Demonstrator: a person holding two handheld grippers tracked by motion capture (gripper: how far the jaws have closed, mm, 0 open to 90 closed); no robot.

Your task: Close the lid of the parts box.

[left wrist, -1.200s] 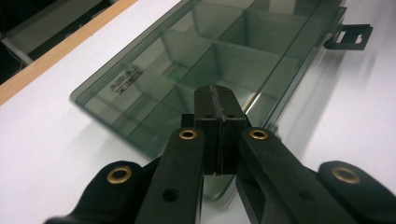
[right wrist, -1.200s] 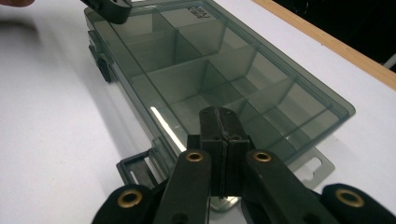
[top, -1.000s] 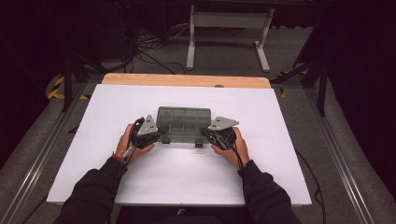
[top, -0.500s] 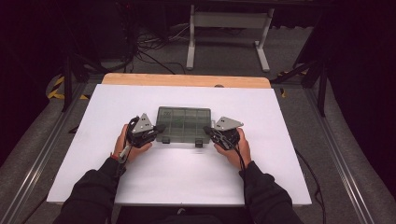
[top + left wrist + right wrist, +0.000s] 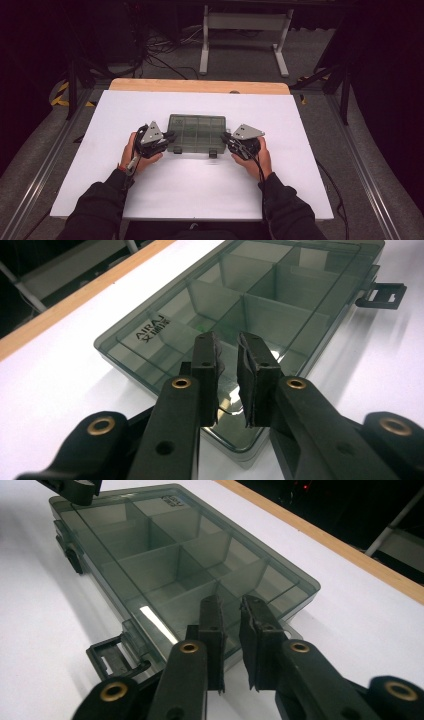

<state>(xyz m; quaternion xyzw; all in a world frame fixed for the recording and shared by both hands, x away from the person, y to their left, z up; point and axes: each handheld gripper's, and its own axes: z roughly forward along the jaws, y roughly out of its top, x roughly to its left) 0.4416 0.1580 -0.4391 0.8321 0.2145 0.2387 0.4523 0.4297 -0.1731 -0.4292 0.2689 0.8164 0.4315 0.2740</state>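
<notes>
A smoky see-through compartment box lies flat in the middle of the white table, lid down, with several empty cells. My left gripper is at its left end. Its jaws have just been opening and stand a little apart over the box's near corner, with nothing pressed between the pads. My right gripper is at the box's right end. Its jaws have also just been opening, with a narrow gap above the box and nothing gripped. A black latch on the front edge hangs swung out.
The white table top stretches well beyond the box on all sides, with a wooden strip along its far edge. Behind the table are a metal stand and cables on the floor. A second latch sticks out from the box's front.
Both hands have shifted only slightly at the box's ends, the right one a touch outward. The box lies where it was.
</notes>
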